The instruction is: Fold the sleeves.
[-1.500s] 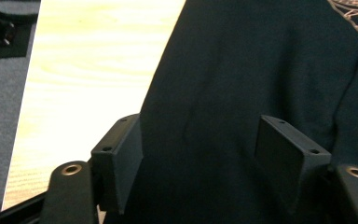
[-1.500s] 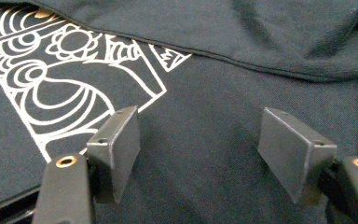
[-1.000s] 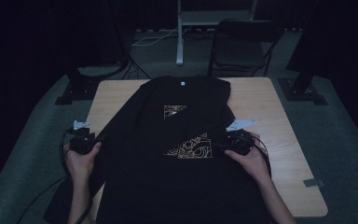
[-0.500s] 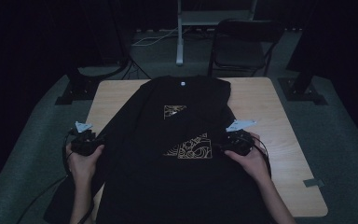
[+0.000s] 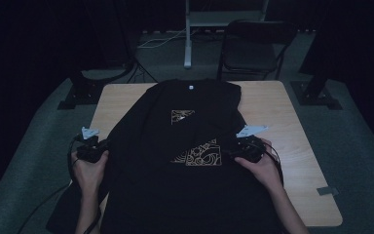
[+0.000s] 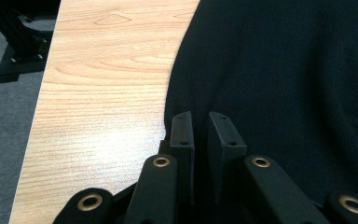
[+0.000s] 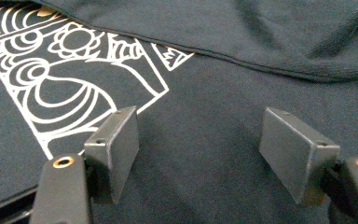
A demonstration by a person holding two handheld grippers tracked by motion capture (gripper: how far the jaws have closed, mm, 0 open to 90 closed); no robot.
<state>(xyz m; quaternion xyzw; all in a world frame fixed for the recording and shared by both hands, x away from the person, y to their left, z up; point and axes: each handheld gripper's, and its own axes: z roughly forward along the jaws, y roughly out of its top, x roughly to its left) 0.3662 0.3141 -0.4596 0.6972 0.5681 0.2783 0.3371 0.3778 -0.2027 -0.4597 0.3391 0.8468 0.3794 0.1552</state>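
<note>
Two hand-held grippers work a black T-shirt (image 5: 185, 161) spread flat across my wooden desk (image 5: 282, 126). From the high view, the shirt lies collar away from me with its gold print facing up, the hem end draped over the near edge of the desk; my left hand-held gripper (image 5: 91, 148) sits at the shirt's left edge, and my right hand-held gripper (image 5: 246, 150) rests at its right side, near the larger print. Compared with a second ago, neither hand has travelled far. In the left gripper view, the left hand-held gripper (image 6: 200, 135) has just been closing: its jaws now stand almost together, right at the border where dark cloth (image 6: 284, 70) meets bare wood (image 6: 102, 93), and I judge they pinch the fabric edge, though the fold between them is hard to make out. In the right gripper view, the right hand-held gripper (image 7: 205, 154) stands wide apart above the cloth beside the white-lined print (image 7: 70, 79), holding nothing. I judge the left side is now secured for a fold, while the right has yet to grip.
</note>
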